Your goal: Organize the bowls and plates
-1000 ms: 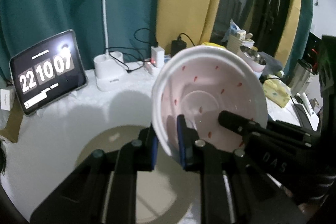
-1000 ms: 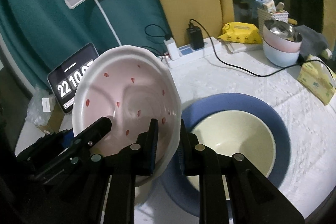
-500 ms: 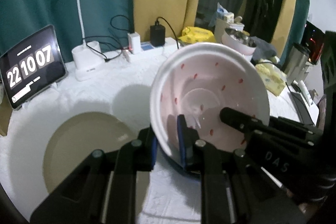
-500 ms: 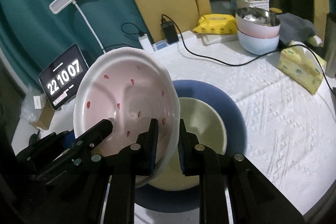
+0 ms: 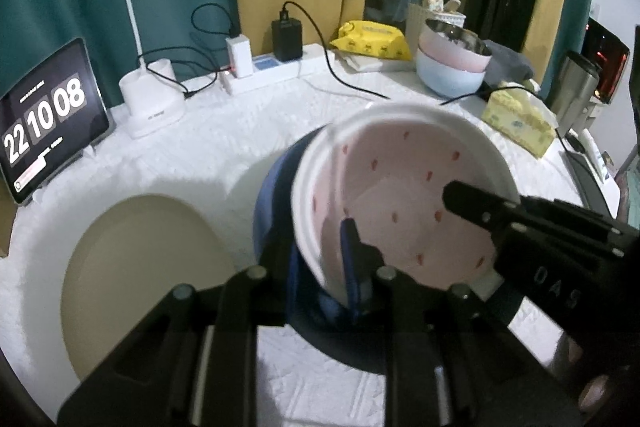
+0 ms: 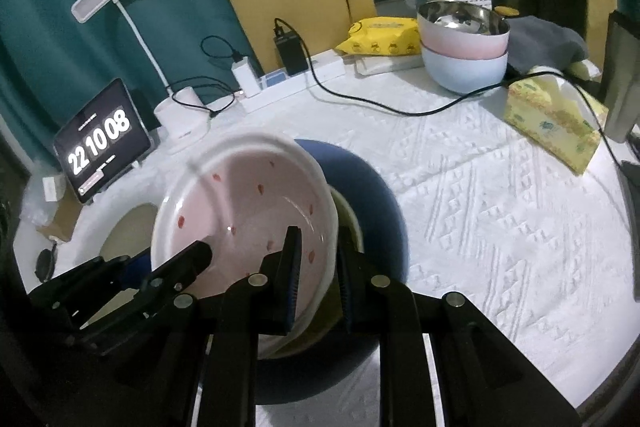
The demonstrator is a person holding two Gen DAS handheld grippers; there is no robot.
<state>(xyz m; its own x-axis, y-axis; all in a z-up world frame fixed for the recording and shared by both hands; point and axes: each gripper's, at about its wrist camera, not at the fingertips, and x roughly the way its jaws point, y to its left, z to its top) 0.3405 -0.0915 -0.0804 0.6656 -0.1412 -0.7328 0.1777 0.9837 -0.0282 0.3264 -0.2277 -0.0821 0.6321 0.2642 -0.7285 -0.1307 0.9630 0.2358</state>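
A white bowl (image 5: 400, 195) (image 6: 248, 203), pink inside with red specks, hangs tilted just over a cream bowl (image 6: 348, 223) that sits on a blue plate (image 5: 276, 195) (image 6: 376, 203). My left gripper (image 5: 320, 267) has the bowl's near-left rim between its pads; its jaws are opening, and the pads still touch the rim. On the opposite rim, my right gripper (image 6: 316, 267) is shut. Each gripper shows in the other's view as a black finger reaching into the bowl. A beige plate (image 5: 140, 267) (image 6: 128, 227) lies flat to the left.
A tablet clock (image 5: 44, 119), a lamp base (image 5: 152, 103) and a power strip (image 5: 276, 71) with cables line the back. Stacked bowls (image 6: 464, 43), a yellow pack (image 6: 380, 35) and a tissue box (image 6: 556, 123) stand at the right. White cloth (image 6: 500, 227) shows right of the blue plate.
Both grippers carried the speckled bowl rightward and down, from above the beige plate to just over the cream bowl on the blue plate. The bowl tilts less steeply now.
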